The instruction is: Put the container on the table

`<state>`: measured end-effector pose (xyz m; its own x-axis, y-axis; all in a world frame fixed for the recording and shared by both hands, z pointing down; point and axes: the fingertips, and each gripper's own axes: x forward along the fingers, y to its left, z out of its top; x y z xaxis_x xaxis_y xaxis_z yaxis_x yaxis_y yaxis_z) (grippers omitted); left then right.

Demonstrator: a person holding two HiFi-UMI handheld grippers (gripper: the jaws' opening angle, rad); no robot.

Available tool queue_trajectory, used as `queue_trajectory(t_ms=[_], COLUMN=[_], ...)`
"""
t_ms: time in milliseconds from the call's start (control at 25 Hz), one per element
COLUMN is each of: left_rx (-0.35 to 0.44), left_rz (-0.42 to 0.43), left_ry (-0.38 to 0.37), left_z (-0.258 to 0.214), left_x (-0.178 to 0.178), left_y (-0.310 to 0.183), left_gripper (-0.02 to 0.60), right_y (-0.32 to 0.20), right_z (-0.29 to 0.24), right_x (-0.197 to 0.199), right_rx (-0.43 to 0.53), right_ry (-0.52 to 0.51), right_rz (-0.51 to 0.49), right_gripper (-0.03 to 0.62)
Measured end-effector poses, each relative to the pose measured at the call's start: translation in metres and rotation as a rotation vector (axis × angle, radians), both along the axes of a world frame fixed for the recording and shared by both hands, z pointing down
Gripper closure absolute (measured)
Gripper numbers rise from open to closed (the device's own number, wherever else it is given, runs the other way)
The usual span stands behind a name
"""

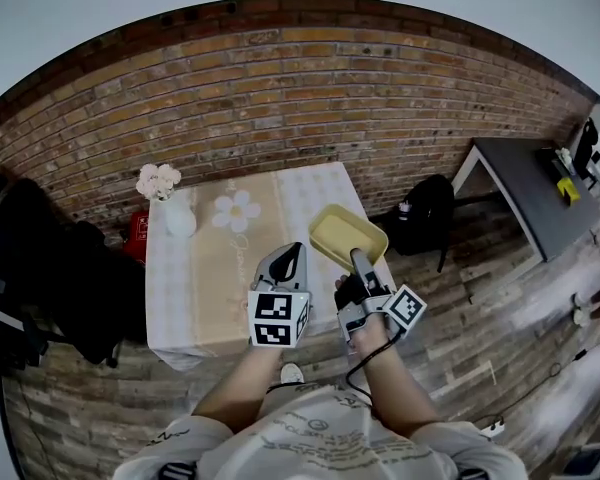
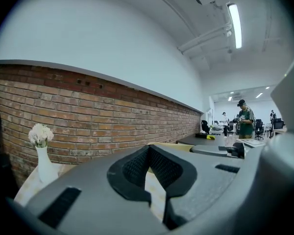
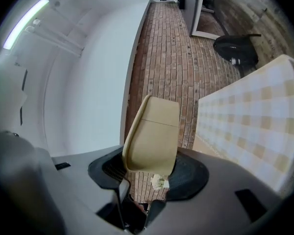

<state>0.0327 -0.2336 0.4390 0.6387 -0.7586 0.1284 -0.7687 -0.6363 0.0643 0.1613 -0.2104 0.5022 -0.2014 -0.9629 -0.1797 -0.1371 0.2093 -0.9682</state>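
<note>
The container [image 1: 348,236] is a shallow pale-yellow tray. My right gripper [image 1: 358,258] is shut on its near rim and holds it in the air over the table's [image 1: 190,288] front right corner. In the right gripper view the container [image 3: 154,133] stands up between the black pads, clamped by my right gripper [image 3: 152,166], with the checked tablecloth [image 3: 255,126] to the right. My left gripper [image 1: 290,258] hangs beside it over the table's front edge, its jaws together and empty. The left gripper view shows my left gripper [image 2: 148,148] with its tips meeting and a strip of the container [image 2: 179,146] behind.
A white vase of flowers [image 1: 178,218] stands at the table's back left, also the vase [image 2: 45,165]. A brick wall [image 1: 280,88] runs behind. A dark chair [image 1: 40,268] is at the left, a black backpack [image 1: 425,213] and a grey desk [image 1: 525,188] at the right.
</note>
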Motion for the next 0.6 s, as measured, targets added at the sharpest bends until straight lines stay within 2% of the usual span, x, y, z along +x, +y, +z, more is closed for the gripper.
queue_trajectory(t_ms=[320,600], left_rx=[-0.032,-0.062], left_rz=[-0.01,-0.034], left_ry=[-0.001,-0.014], left_z=[0.015,0.027], left_x=[0.002,0.0], left_y=[-0.063,-0.09], left_gripper=[0.575,0.575], right_y=[-0.063,-0.1], right_z=[0.018,0.035], right_x=[0.005,0.006], right_rx=[-0.019,-0.05], right_ry=[-0.012,-0.028], right_rz=[-0.008,-0.027], right_gripper=[0.381,0.381])
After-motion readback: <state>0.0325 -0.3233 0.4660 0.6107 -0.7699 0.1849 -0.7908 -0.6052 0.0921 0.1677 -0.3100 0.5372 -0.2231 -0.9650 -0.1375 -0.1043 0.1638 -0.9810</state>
